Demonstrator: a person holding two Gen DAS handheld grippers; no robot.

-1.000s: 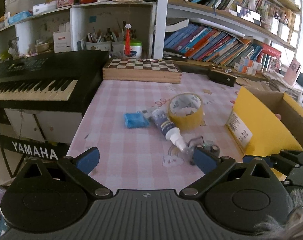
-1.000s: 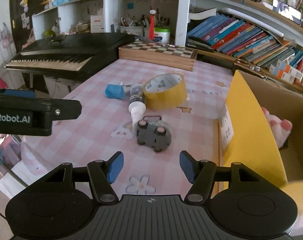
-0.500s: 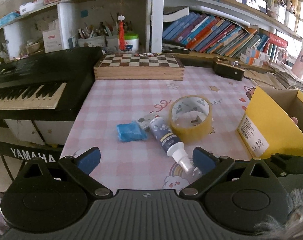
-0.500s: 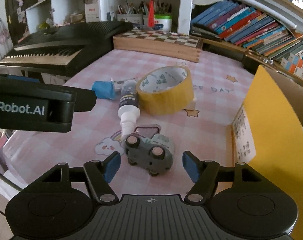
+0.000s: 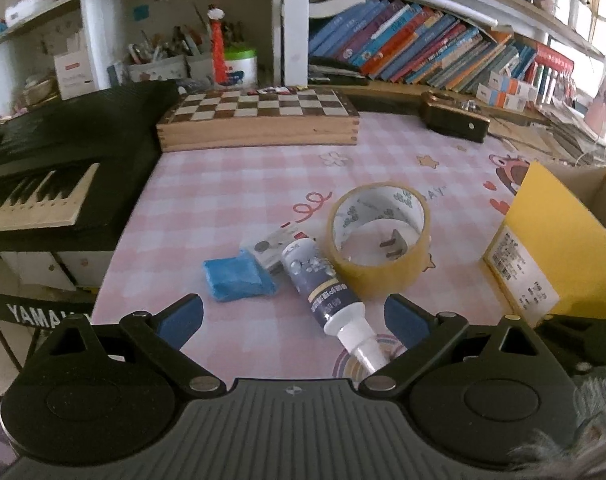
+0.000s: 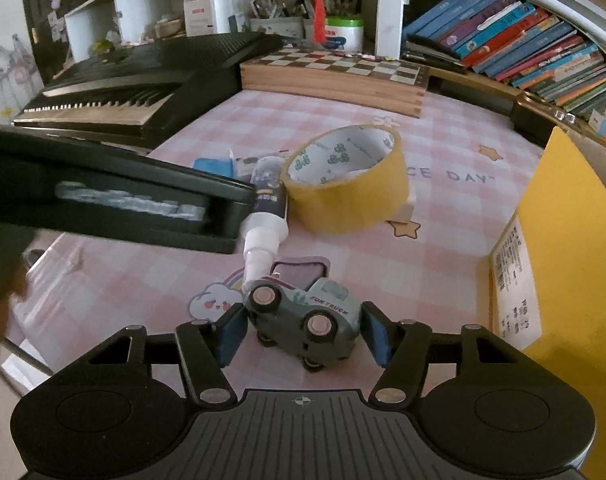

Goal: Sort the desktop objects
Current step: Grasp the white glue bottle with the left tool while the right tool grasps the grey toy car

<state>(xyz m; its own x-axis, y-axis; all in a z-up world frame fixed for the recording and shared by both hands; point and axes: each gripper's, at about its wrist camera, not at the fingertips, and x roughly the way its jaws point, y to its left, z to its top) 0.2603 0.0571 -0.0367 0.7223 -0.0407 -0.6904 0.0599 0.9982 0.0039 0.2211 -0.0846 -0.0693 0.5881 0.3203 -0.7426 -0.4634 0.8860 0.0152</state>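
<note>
- The step in hand looks like the pick-up of the small grey toy truck with pink-hubbed wheels point(image 6: 303, 326), low centre of the right wrist view, lying tipped on the pink-checked cloth of the bench point(image 6: 443, 248).
- The right hand-held gripper point(image 6: 303, 334) straddles the truck. Its jaws are closing, with the truck between the blue pads point(image 6: 231, 334), but a thin gap seems to remain on each side, so no grip is made yet.
- The left hand-held gripper point(image 5: 293, 318) holds nothing, its jaws standing wide apart at the lower middle of the left wrist view, over the white-capped dark glue bottle point(image 5: 325, 290).
- Just beside the bottle lie a blue cloth-like block point(image 5: 235, 280) to its left and a yellow roll of packing tape point(image 5: 379, 234) to its right.
- The yellow cardboard box point(image 6: 571, 240) at the right edge is the likely destination.
- Next, I judge, the right jaws must finish closing squarely on the truck's body, not the wheels, then lift and carry it rightward over the box wall.
</note>
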